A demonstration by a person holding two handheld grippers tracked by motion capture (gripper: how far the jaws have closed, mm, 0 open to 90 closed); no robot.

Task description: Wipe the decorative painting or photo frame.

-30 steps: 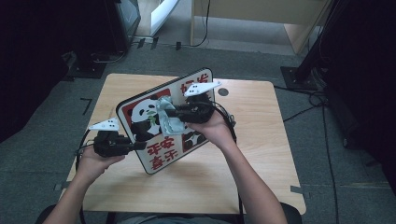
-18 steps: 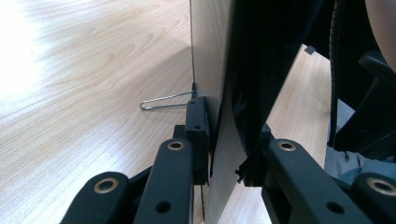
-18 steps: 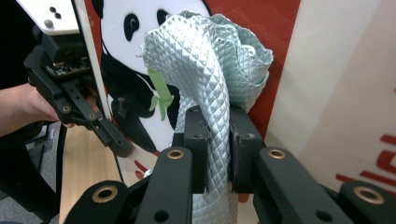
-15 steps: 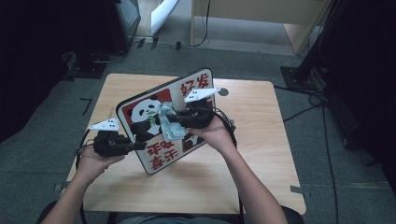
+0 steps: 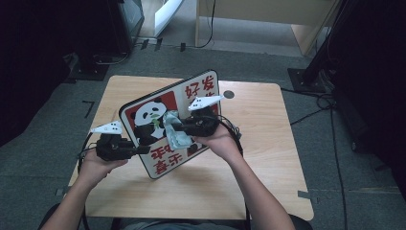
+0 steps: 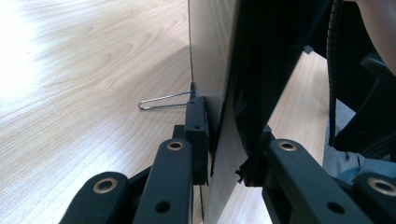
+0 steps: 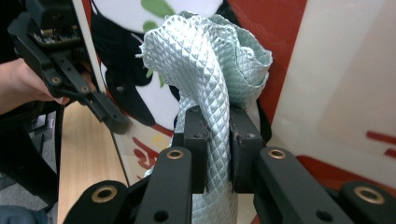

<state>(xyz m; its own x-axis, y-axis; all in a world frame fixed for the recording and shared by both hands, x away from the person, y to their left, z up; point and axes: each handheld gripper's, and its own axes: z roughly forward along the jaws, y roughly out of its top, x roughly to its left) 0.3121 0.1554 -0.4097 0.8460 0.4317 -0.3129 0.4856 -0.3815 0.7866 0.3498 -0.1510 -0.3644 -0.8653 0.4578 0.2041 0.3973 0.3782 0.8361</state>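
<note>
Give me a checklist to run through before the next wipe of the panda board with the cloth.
1. Left gripper clamped on the board: ok, its jaws pinch the board's edge.
2. Right gripper shut on the cloth: ok, the cloth is bunched tight between the pads.
3. Cloth against the board's printed face: ok, in the high view it lies on the panda picture.
4. Board lifted and tilted over the table: ok; whether its lower corner rests on the table, cannot tell.
5. Wire clip at the board's edge, beside the left jaws: cannot tell whether it will snag.
6. Dirt left on the board: cannot tell.
</note>
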